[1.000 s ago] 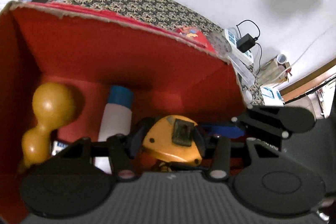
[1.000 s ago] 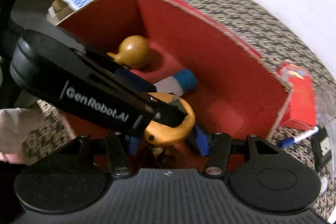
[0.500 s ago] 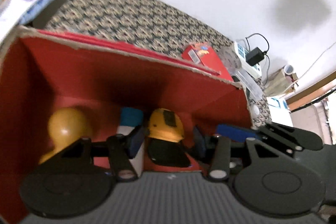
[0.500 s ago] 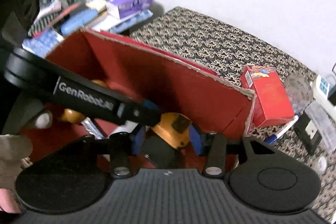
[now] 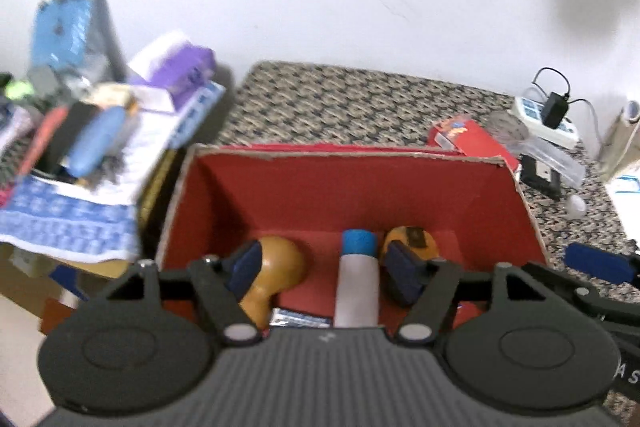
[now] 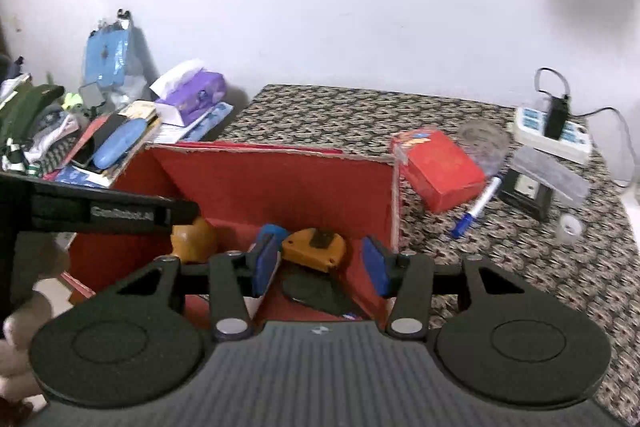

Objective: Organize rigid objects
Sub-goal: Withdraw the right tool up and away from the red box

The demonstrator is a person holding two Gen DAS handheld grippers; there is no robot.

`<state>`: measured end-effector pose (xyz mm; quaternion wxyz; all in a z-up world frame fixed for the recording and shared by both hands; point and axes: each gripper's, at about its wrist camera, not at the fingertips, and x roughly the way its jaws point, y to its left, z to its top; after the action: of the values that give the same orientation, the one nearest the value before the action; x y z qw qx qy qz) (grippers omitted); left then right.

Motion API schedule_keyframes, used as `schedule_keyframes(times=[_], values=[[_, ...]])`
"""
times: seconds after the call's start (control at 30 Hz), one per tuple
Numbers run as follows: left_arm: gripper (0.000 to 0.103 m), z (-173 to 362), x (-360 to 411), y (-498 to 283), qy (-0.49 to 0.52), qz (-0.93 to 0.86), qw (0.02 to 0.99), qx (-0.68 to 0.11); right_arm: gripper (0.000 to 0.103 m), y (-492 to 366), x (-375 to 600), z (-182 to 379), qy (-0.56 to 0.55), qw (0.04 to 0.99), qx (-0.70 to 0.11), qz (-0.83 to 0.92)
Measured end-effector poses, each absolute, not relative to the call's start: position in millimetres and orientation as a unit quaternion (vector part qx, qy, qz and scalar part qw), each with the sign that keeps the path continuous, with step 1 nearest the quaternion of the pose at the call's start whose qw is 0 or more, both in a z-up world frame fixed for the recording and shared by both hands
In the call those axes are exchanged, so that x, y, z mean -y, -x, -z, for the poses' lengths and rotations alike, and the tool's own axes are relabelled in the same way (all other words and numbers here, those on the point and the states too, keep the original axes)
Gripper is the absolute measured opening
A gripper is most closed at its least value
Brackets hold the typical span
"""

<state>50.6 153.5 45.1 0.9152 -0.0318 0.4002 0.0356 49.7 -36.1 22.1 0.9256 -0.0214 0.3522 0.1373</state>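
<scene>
An open red cardboard box [image 5: 352,187] holds a yellow gourd-shaped piece [image 5: 280,267], a white tube with a blue cap [image 5: 357,279] and an orange tape measure [image 6: 314,245]. My left gripper [image 5: 324,273] hovers above the box, jaws opening, with nothing pressed between them; the tube lies below the gap. My right gripper [image 6: 320,265] hangs over the box's right end, jaws opening slightly, its pads clear of the tape measure on the box floor. The left gripper's black arm [image 6: 104,215] crosses the right wrist view at the left.
On the patterned cloth right of the box lie a red packet [image 6: 438,167], a blue marker [image 6: 476,211], a clear jar [image 6: 482,143], a black device [image 6: 524,193] and a power strip [image 6: 552,131]. A cluttered pile with a purple tissue box [image 6: 192,95] stands at the left.
The tape measure, earlier between the jaws of both grippers, now lies on the box floor. Both grippers have lifted and drawn back from the box. The left jaws have spread wider.
</scene>
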Motion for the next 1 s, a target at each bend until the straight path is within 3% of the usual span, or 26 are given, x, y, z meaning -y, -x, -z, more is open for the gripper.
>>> schedule_keyframes(times=[0.17,0.43,1.0], values=[[0.09,-58.3,-134.5,-25.5,-0.003,-0.101,0.918,-0.384,0.039,-35.0,43.9,-29.1,0.027,0.926,-0.354,-0.132],[0.101,-65.6,-104.5,15.6,0.001,-0.162,0.913,-0.374,0.045,-15.0,65.4,-30.3,0.044,0.918,-0.37,-0.135],[0.103,-52.3,-73.3,73.5,0.016,-0.201,0.897,-0.393,0.045,27.4,84.4,-11.4,0.069,0.9,-0.397,-0.168]])
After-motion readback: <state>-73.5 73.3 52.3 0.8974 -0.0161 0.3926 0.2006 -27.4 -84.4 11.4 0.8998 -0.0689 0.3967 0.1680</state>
